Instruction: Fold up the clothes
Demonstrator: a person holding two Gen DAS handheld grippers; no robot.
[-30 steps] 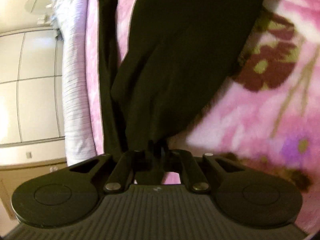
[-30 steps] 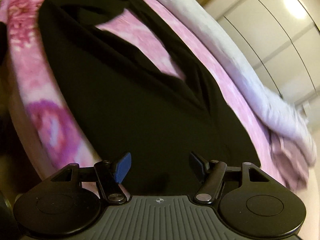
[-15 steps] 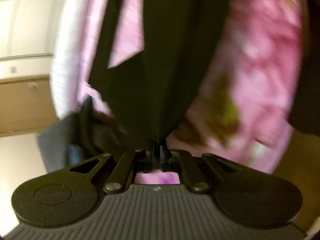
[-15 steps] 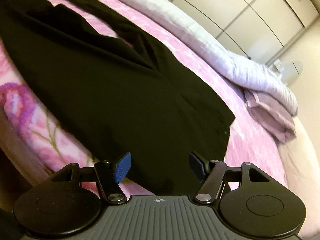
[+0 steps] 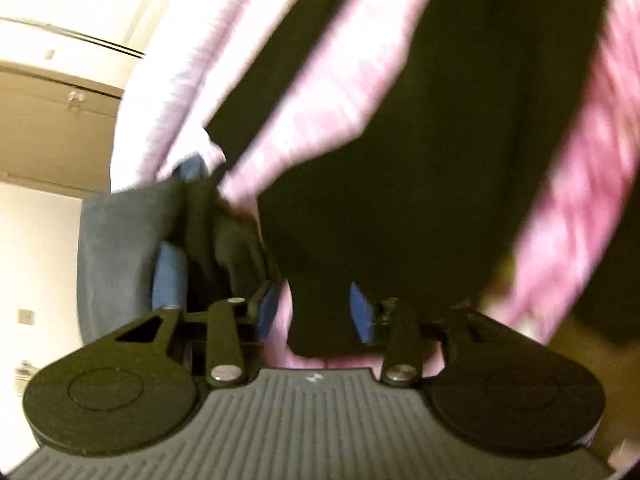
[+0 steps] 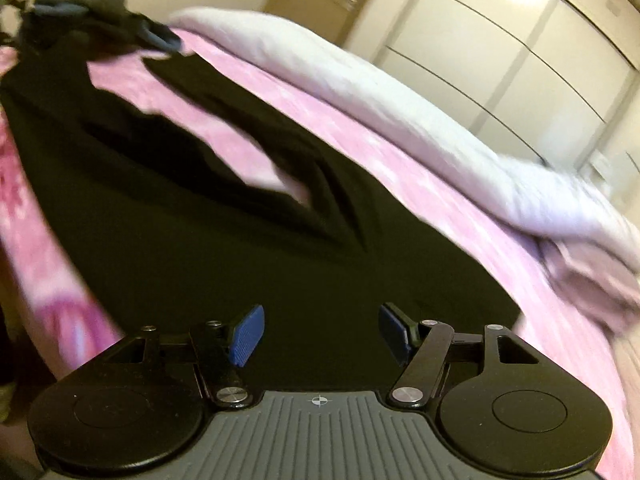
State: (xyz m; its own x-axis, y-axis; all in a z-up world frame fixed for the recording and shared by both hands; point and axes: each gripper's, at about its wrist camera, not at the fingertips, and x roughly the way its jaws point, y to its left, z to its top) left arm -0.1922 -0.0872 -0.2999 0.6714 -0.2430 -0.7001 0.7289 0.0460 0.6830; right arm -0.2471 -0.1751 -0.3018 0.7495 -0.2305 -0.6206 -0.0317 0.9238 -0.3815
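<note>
Left wrist view: left gripper [image 5: 314, 314] has its jaws apart, blue pads [image 5: 267, 312] visible on both sides, nothing pinched. A lobe of the black garment [image 5: 420, 160] hangs or lies in the gap between the pads; contact with either pad can't be told, frame is motion-blurred. The garment fills centre and upper right of the frame, with a narrow black strip running diagonally up toward the top centre. Pink floral blanket [image 5: 580, 200] shows at right and as a wedge between the strip and the main body. White duvet [image 5: 168, 92] runs along the upper left. A crumpled pile of dark and blue clothes [image 5: 172, 240] sits at mid-left, just beside the garment edge. Brown door [image 5: 52, 128] at far left.

Right wrist view: right gripper [image 6: 322, 336] is spread wide, blue pads [image 6: 246, 334] well apart, holding nothing. The black garment [image 6: 180, 220] lies spread on the pink blanket [image 6: 420, 184], covering the centre and lower middle of the frame; its near edge is directly beyond the pads. A pink gap shows through at upper centre between the black parts. White duvet [image 6: 400, 96] is bunched along the far side, upper centre to right. Clothes pile [image 6: 80, 8] sits at upper left. Cream wardrobe doors [image 6: 520, 40] fill the upper right.
</note>
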